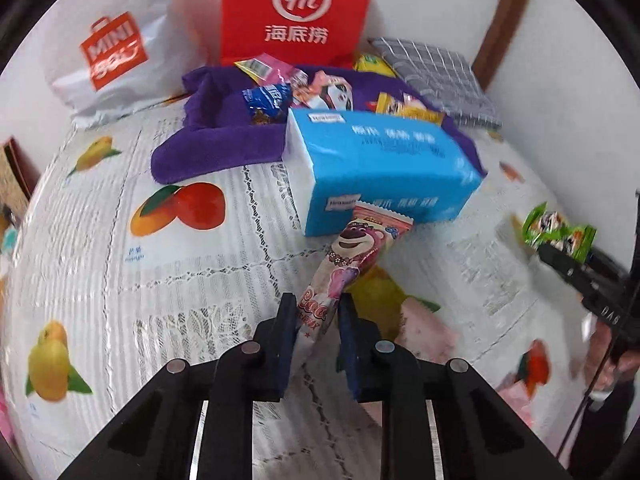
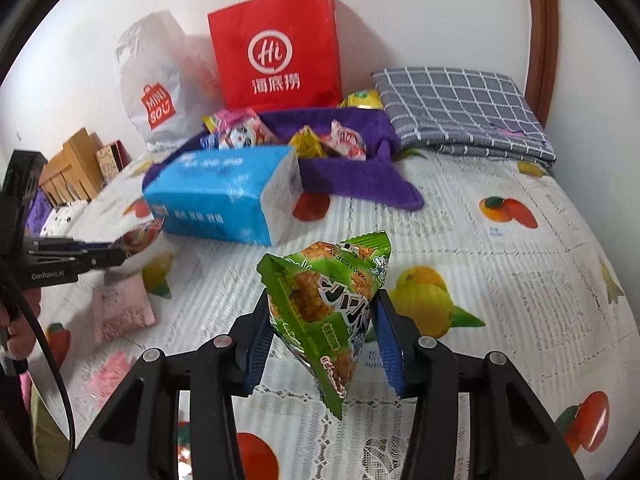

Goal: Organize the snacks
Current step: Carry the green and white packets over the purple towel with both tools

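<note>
Snacks were already in both grips: the left hand-held gripper (image 1: 316,312) pinched a pink bear-print packet (image 1: 352,256), the right hand-held gripper (image 2: 320,332) clamped a green snack bag (image 2: 326,300), both above the table (image 2: 520,280). Each probably belonged on the purple towel (image 2: 360,184) pile; lifting clear of the blue tissue pack (image 2: 224,196) first seemed wise.

Left tool (image 1: 316,316) and right tool (image 2: 322,320) both clamped, raised.

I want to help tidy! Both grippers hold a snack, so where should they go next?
Probably carry both forward to the purple towel, where the other snacks lie. The left hand-held gripper grips the pink packet; the right hand-held gripper grips the green packet.
</note>
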{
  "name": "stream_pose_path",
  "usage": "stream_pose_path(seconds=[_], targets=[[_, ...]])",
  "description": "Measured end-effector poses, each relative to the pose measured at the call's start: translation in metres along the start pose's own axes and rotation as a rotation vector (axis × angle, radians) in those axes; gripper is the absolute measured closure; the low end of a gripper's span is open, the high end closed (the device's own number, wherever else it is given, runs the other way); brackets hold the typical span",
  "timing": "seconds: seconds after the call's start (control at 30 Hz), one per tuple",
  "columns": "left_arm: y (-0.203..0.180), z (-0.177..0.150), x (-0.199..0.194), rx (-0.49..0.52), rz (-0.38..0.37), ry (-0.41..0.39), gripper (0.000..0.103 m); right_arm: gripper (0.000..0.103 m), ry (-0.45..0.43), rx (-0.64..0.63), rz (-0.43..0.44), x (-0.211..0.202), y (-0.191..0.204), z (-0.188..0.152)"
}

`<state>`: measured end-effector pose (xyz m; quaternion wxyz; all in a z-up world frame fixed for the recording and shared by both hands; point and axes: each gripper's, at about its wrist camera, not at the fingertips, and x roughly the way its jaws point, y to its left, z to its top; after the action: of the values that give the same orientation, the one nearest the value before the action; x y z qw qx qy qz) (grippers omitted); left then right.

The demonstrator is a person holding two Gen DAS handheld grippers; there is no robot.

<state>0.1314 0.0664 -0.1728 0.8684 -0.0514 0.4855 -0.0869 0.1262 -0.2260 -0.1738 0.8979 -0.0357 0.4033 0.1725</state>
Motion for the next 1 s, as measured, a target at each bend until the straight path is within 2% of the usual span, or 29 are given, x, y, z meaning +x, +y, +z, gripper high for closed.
stream_pose_path(seconds=[0.27, 0.5, 0.7, 1.0], targets=[[0.006, 0.004, -0.024, -0.066, -0.016, -0.053, 0.085, 0.056, -0.035, 0.011, -0.015, -0.019, 0.009, 0.02], [0.007, 0.012, -0.046, -0.074, -0.034, -0.101, 0.087, 0.056, -0.08, -0.011, -0.021, -0.035, 0.027, 0.043], [0.009, 0.027, -0.065, -0.075, -0.019, -0.138, 0.087, 0.056, -0.108, -0.012, -0.036, -0.042, 0.035, 0.066], [0.012, 0.045, -0.076, -0.09, 0.007, -0.154, 0.087, 0.056, -0.123, 0.015, -0.048, -0.044, 0.038, 0.092]])
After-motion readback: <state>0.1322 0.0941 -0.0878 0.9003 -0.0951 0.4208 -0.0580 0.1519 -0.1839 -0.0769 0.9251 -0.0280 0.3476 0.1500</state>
